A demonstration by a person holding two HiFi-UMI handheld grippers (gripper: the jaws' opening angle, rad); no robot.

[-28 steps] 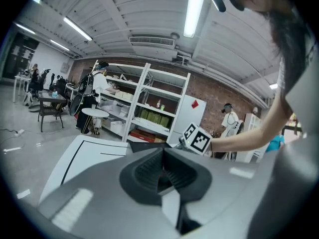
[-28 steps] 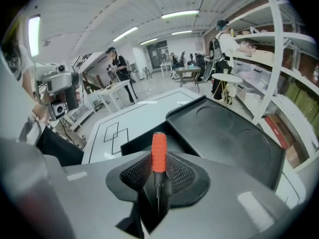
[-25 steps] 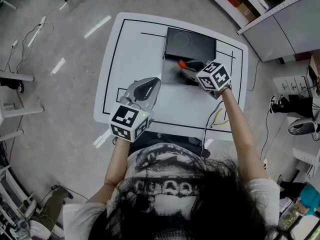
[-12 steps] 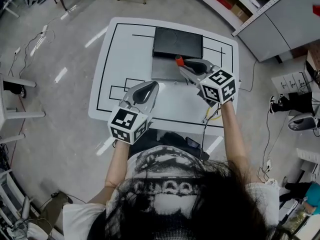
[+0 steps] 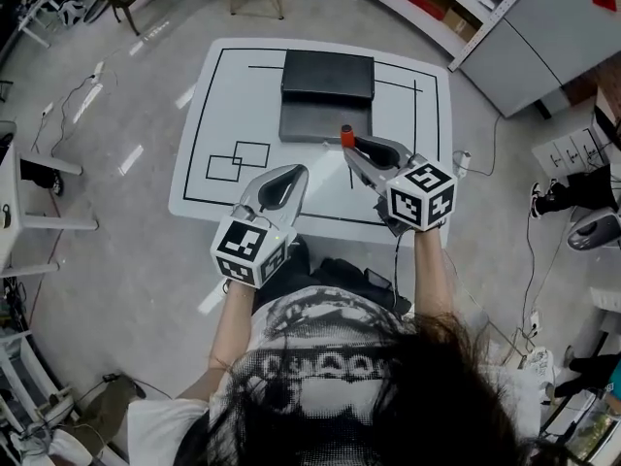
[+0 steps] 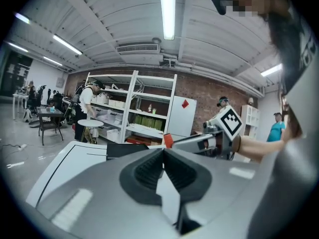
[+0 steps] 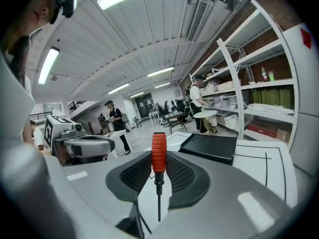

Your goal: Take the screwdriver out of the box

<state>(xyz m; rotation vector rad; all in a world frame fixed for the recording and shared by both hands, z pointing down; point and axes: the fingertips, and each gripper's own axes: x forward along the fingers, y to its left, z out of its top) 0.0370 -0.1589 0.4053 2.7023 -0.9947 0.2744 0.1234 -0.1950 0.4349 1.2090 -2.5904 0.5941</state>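
Note:
A screwdriver with a red handle (image 5: 346, 136) sticks up from my right gripper (image 5: 355, 155), which is shut on its thin shaft. In the right gripper view the red handle (image 7: 158, 153) stands beyond the jaw tips and the shaft runs down between the pads. The black box (image 5: 326, 95) lies open at the table's far middle, just beyond the right gripper; it also shows in the right gripper view as the box (image 7: 209, 147). My left gripper (image 5: 288, 175) hovers over the table's near side, jaws shut on nothing. The left gripper view shows the right gripper (image 6: 199, 142) with the screwdriver.
The white table (image 5: 233, 95) carries black outline markings. Shelving (image 5: 427, 8) and a grey cabinet (image 5: 543, 37) stand beyond and to the right. Cables (image 5: 456, 163) hang off the table's right edge. Several people stand among shelves and tables in the background.
My right gripper has risen and drawn back from the box toward the person, carrying the screwdriver. My left gripper has also pulled back, still shut.

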